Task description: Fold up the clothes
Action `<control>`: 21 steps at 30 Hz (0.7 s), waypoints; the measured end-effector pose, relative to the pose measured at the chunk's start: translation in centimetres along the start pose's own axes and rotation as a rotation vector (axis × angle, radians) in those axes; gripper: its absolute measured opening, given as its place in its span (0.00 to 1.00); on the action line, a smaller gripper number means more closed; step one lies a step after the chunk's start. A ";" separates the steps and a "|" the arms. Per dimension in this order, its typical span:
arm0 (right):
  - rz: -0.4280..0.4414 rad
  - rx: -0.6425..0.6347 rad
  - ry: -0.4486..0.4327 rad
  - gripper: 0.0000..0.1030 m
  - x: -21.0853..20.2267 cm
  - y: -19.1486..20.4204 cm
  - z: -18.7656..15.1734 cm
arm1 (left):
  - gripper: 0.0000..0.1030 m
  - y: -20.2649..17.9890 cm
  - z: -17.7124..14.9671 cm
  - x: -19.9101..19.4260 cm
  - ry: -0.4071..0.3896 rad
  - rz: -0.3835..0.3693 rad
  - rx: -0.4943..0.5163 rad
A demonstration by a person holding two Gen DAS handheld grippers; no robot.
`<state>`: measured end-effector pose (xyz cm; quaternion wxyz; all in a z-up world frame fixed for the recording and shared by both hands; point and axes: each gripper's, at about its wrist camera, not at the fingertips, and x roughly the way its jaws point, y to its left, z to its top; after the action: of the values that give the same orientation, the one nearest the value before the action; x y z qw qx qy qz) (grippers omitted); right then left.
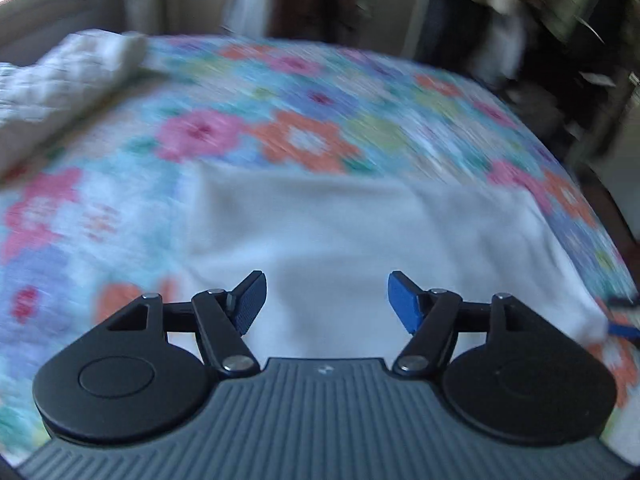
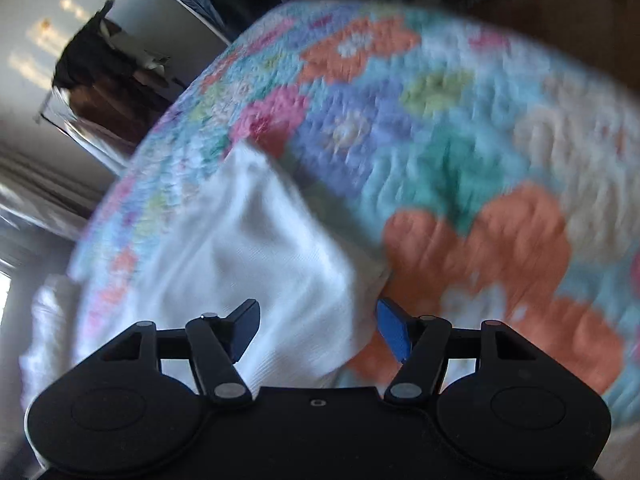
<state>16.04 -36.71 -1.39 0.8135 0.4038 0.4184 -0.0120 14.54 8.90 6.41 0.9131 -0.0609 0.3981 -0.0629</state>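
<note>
1. My left gripper (image 1: 327, 300) is hanging over the white garment (image 1: 360, 232) — jaws spread apart, nothing between the blue pads.
2. My right gripper (image 2: 318, 330) is also standing released, hovering above the garment's corner, gripping nothing.
3. The garment is lying flat on the floral quilt (image 1: 248, 92), near the bed's front edge — blurred in both views.
4. A white quilted bundle (image 1: 60, 80) is sitting at the quilt's far left corner.

Quilt (image 1: 304, 92) beyond white garment (image 1: 360, 232) seems clear; bundle (image 1: 68, 76) far-left.
</note>
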 end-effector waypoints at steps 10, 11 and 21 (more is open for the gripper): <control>-0.031 0.011 0.090 0.81 4.6 0.4 -1.0 | 0.66 -6.9 -7.0 8.3 0.233 -0.070 0.107; -0.032 0.001 0.093 0.82 5.0 0.4 -0.9 | 0.67 -6.6 -6.9 8.3 0.231 -0.078 0.091; 0.085 -0.431 -0.158 0.12 2.2 6.9 -2.9 | 0.67 -4.9 -6.3 7.2 0.251 -0.143 0.018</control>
<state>17.95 -29.47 0.61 0.9109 0.2360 0.3287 0.0802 14.49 2.51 -2.21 0.8498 -0.0726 0.5035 -0.1382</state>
